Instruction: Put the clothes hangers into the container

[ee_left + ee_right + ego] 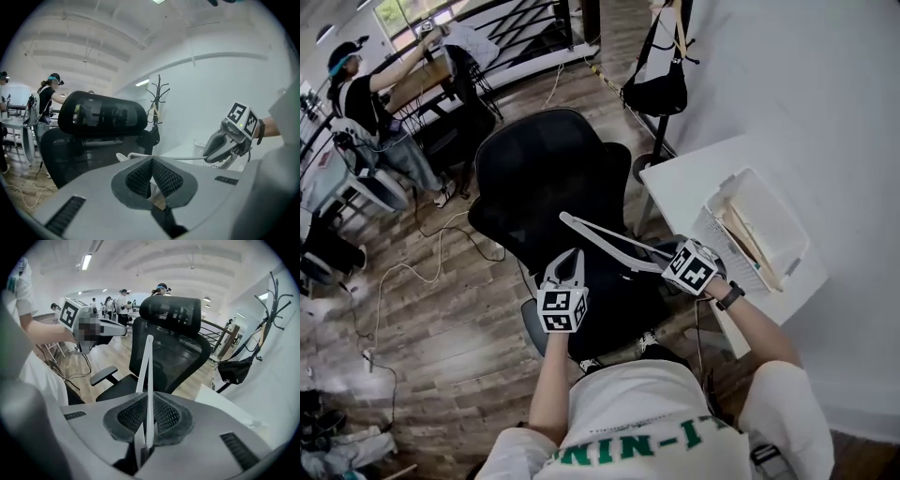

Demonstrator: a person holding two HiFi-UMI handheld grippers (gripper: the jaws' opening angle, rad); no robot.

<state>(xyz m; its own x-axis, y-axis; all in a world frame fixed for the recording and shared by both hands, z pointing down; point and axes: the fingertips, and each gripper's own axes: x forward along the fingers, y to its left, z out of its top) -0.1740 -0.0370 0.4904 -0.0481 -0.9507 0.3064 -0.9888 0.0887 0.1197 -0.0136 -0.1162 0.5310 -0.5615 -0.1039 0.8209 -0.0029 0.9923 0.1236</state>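
Black chair [544, 178] fills mid-frame. The white tabletop [684, 183] to its right carries the white container [776, 214], which already holds pale wooden pieces [741, 239], likely hangers, lying flat. One white hanger [609, 242] is not yet in. It is in the air over the chair, well apart from the container, clamped between the right gripper [667, 253] fingers. The left gripper [570, 258] is near it, fingers closed tip to tip, nothing seen between them. Judgement: partly done; this hanger is left to go in.
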